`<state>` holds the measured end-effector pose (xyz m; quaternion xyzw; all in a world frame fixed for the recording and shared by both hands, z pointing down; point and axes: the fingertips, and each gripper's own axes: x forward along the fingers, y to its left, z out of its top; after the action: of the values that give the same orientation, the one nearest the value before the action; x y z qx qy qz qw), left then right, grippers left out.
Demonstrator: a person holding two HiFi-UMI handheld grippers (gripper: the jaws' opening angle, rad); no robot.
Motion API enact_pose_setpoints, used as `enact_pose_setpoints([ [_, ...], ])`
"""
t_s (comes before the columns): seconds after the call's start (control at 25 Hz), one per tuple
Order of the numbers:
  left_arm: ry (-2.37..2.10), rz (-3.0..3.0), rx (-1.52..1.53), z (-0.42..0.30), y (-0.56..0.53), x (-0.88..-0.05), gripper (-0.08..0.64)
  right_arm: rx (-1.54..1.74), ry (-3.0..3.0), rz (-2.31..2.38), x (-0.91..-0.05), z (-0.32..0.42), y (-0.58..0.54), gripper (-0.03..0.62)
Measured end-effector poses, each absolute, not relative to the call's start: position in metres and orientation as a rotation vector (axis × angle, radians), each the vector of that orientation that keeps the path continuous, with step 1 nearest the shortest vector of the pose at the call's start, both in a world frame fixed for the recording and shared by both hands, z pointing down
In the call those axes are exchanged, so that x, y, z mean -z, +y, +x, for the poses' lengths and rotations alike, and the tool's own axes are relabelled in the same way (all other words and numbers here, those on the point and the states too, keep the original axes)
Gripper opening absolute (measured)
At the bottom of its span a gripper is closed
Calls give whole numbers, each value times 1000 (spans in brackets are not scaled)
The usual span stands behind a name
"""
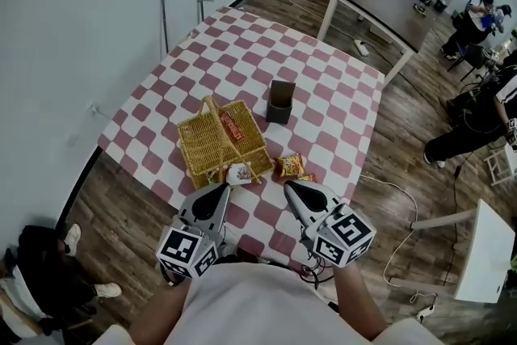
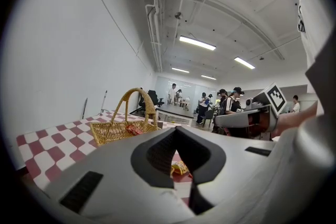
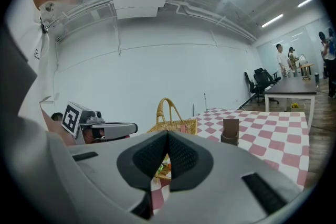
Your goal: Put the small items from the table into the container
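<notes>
A wicker basket (image 1: 212, 148) with a handle stands on the checkered table (image 1: 323, 85), and a red packet (image 1: 234, 126) lies inside it. Against its near corner lies a small white packet (image 1: 240, 173). A yellow snack packet (image 1: 292, 166) lies on the cloth to its right. My left gripper (image 1: 222, 189) hovers shut and empty at the table's near edge, just short of the white packet. My right gripper (image 1: 290, 187) is shut and empty just short of the yellow packet. The left gripper view shows the basket (image 2: 123, 129) ahead left; the right gripper view shows the basket (image 3: 170, 123) ahead.
A dark brown open box (image 1: 280, 102) stands behind the basket, also in the right gripper view as the box (image 3: 230, 131). A grey table (image 1: 388, 0) and office chairs lie beyond. People sit and stand at the right. Cables and a white table (image 1: 485, 254) are on the floor side right.
</notes>
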<state>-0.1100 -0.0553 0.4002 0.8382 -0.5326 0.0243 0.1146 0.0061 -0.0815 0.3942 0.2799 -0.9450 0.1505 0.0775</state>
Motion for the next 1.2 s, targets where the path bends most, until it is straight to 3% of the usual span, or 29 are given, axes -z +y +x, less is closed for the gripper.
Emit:
enact_pose_setpoints([
  [0.4, -1553, 2463, -83, -103, -58, -402, -9, -497, -2827, 875, -403, 20, -84, -6],
  [1.2, -1329, 2572, -162, -36, -67, -421, -9, -517, -2640, 1098, -457, 116, -95, 0],
])
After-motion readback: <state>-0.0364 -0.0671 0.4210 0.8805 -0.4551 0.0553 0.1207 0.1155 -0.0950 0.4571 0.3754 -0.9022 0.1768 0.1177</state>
